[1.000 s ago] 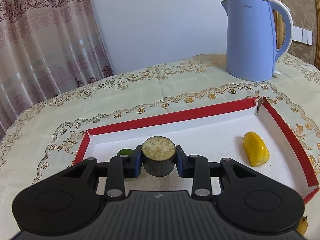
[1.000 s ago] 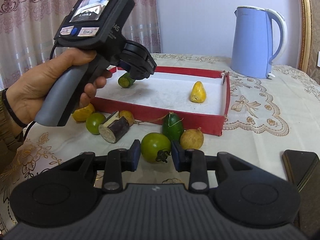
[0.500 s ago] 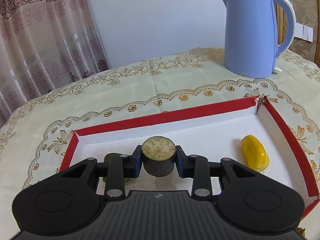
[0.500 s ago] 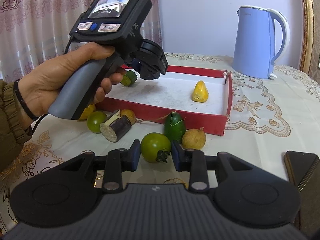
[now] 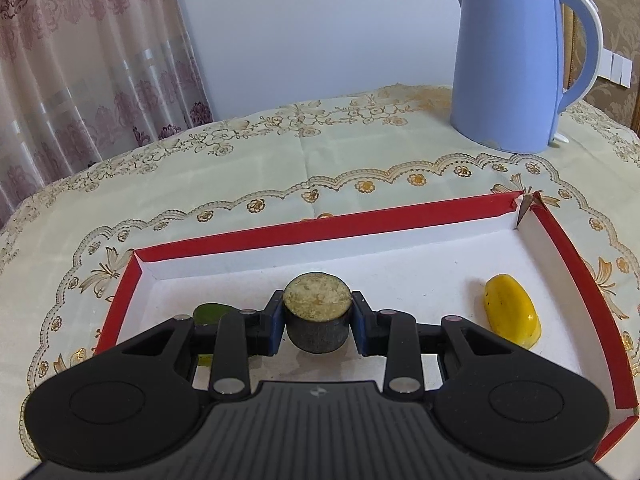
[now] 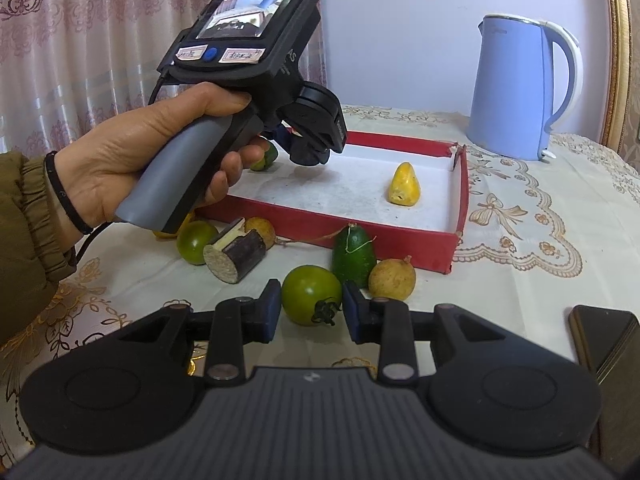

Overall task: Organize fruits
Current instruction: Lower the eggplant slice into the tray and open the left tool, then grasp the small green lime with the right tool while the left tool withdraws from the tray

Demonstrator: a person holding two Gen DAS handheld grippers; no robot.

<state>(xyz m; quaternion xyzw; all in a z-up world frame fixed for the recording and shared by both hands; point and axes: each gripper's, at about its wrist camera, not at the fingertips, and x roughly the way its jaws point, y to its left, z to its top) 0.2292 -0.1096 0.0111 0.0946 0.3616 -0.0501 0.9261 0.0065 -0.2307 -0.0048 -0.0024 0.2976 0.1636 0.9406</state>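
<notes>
Both grippers loaded; tray filling.
Left gripper [image 5: 318, 322] pinched cane stub [image 5: 318, 312] over tray [image 5: 328, 228], presumably for release; right gripper [image 6: 308, 306] clamped tomato [image 6: 310, 294]; mango [image 5: 511, 322] at 3 o'clock.

"Midea" on blue kettle [image 5: 516, 60], "AS" on left hand-held gripper [image 6: 291, 57]

A home, likely a dining or living room. The worktop [image 5: 256, 168] wears a cream cloth embroidered with gold flowers; ahead of the tool to the right stands a blue electric kettle [image 5: 516, 60], to the left hang patterned lace curtains [image 5: 80, 80], and a gilded frame [image 6: 618, 52] edges the wall.
</notes>
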